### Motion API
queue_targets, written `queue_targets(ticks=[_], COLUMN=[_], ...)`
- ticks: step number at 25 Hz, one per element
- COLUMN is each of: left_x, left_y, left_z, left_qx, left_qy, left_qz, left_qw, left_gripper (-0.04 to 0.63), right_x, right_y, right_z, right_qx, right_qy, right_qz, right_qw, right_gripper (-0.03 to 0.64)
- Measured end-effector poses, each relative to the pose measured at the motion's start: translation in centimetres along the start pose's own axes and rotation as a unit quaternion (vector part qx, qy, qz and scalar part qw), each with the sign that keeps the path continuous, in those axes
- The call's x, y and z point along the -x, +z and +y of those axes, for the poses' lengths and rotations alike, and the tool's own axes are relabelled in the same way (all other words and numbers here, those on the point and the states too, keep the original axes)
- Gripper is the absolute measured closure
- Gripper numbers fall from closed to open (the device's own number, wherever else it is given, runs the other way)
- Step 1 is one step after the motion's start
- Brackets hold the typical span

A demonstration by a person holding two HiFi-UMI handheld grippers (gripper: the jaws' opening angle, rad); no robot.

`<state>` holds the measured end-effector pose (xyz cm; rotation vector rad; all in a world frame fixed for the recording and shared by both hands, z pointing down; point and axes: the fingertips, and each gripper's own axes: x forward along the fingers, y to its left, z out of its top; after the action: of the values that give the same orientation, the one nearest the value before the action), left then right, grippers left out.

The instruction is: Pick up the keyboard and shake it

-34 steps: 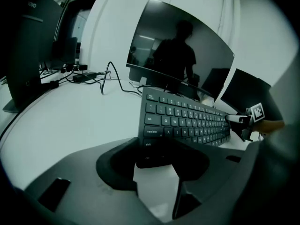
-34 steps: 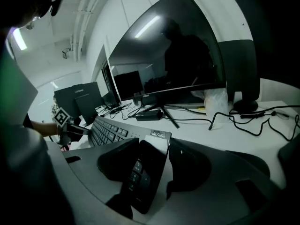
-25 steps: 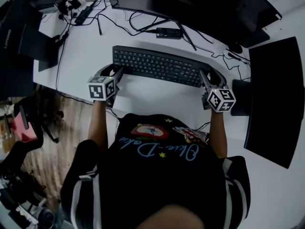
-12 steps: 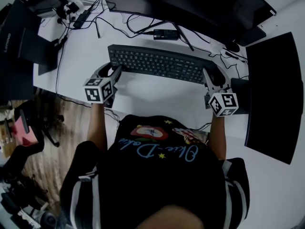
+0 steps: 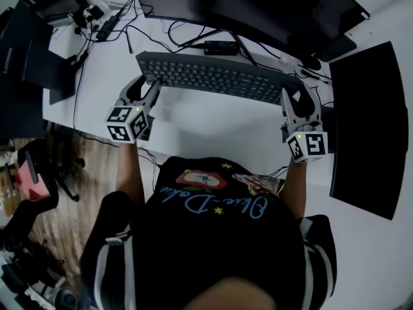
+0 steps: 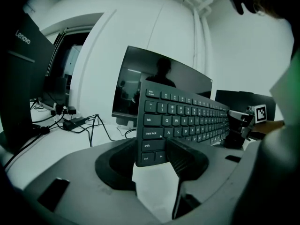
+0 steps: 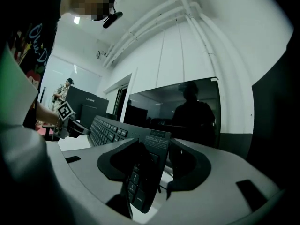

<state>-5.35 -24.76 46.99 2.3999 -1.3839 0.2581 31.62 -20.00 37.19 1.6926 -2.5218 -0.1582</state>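
Since the earlier frames both grippers have risen and taken the keyboard (image 5: 219,76) with them; it now sits higher in the head view, closer to the monitor (image 5: 258,5), and is off the white desk (image 5: 213,124).

The left gripper (image 5: 150,86) is clamped on the keyboard's left end, its jaws having just closed a little further on it. In the left gripper view the pads pinch the corner by the keys marked ctrl, fn and shift, with caps lock and tab above. The right gripper (image 5: 293,99) is clamped on the right end, with the number-pad keys between its jaws.

The board stands tilted, key face toward the person. A small logo plate on its top right corner is too small to read for sure. "Lenovo" is legible on the dark panel (image 6: 21,55) at the left. Cables (image 5: 139,28) lie on the desk behind.
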Motion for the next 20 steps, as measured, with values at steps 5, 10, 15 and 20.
queue_targets(ticks=[5, 10, 15, 20], left_x=[0.4, 0.9, 1.4, 1.8], left_y=[2.1, 3.4, 4.8, 6.1], left_z=[-0.3, -0.4, -0.5, -0.3], left_qx=[-0.01, -0.02, -0.037, -0.043], left_qy=[0.003, 0.009, 0.016, 0.021], left_qz=[-0.032, -0.053, -0.083, -0.101], left_qw=[0.9994, 0.9984, 0.9957, 0.9937], left_gripper=[0.414, 0.414, 0.414, 0.414], right_x=[0.1, 0.4, 0.7, 1.1], right_y=[2.7, 4.6, 6.7, 8.7], right_z=[-0.1, 0.3, 0.6, 1.2], right_qx=[0.029, 0.055, 0.08, 0.094], right_qy=[0.0, 0.004, 0.006, 0.007], right_qz=[-0.035, -0.064, -0.094, -0.121], right_qw=[0.999, 0.996, 0.992, 0.988], right_gripper=[0.423, 0.423, 0.425, 0.431])
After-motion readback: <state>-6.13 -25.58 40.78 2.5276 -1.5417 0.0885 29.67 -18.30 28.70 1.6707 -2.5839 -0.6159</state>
